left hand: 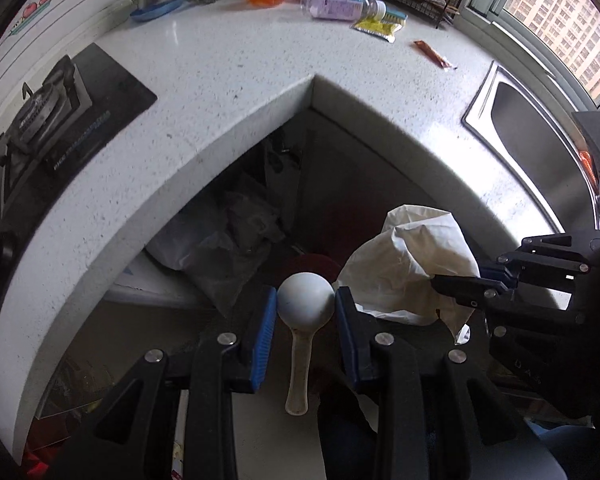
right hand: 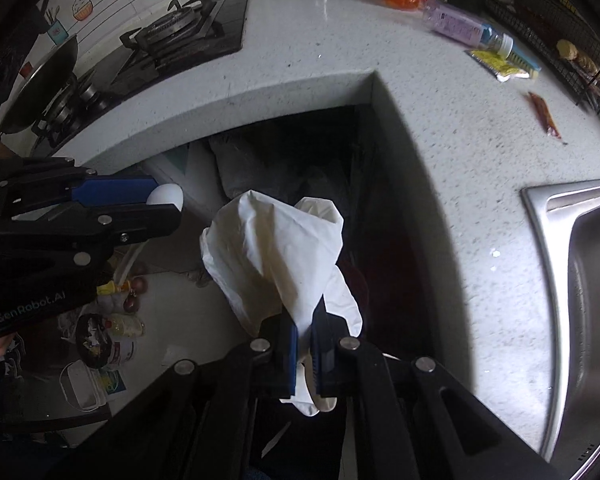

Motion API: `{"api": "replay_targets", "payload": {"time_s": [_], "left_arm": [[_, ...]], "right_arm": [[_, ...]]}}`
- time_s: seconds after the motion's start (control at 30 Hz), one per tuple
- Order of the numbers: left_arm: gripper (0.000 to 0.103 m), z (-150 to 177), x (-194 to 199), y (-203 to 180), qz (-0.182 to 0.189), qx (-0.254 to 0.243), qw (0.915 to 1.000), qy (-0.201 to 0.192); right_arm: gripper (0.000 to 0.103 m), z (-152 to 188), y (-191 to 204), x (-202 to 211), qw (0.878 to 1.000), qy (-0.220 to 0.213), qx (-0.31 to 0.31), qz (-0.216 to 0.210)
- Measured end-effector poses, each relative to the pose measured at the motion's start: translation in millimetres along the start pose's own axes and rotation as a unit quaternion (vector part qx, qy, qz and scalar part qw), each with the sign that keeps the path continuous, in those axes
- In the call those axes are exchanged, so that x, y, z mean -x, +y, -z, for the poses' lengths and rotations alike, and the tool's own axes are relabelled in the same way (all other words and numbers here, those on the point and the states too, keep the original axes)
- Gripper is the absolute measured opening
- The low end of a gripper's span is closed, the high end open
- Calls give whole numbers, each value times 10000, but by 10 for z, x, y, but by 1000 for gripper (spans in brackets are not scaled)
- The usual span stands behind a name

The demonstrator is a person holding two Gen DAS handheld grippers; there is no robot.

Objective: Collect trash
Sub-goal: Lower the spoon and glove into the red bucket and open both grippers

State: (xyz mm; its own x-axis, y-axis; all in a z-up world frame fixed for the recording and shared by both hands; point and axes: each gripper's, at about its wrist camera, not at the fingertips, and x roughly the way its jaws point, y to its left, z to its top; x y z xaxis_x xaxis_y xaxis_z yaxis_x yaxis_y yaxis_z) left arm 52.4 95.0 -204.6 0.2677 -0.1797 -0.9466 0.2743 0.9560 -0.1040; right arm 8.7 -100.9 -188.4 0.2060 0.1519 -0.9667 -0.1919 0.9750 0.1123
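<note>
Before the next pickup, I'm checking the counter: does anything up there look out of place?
Yes. A bottle lies on its side near the back, with a yellow wrapper beside it and a red sachet loose nearer the sink: litter, not stored goods.

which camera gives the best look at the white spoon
The left wrist view: the white spoon shows whole, bowl clamped between the left gripper pads, handle hanging toward the camera. The right wrist view shows only its bowl.

Below me: open gap under the counter corner, dark.
Ahead: white countertop (left hand: pixel 228 80) edge rims the gap.
My right: sink (right hand: pixel 580 280) close.
Beneath: grey bags (left hand: pixel 220 248) crowd the recess.
Counter middle: bare, passable.
</note>
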Motion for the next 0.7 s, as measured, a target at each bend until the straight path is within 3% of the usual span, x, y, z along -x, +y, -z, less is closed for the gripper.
{"api": "replay_targets", "payload": {"time_s": [0.33,0.7], "left_arm": [[28,411,-1217,324,-16,157,9985,523],[28,567,-2573,393,432,81,9979,480]], "right_arm": [[5,265,-2,-1214,9980,491,-284,273],[5,531,-550,-2476,9876,720,-1246,633]]}}
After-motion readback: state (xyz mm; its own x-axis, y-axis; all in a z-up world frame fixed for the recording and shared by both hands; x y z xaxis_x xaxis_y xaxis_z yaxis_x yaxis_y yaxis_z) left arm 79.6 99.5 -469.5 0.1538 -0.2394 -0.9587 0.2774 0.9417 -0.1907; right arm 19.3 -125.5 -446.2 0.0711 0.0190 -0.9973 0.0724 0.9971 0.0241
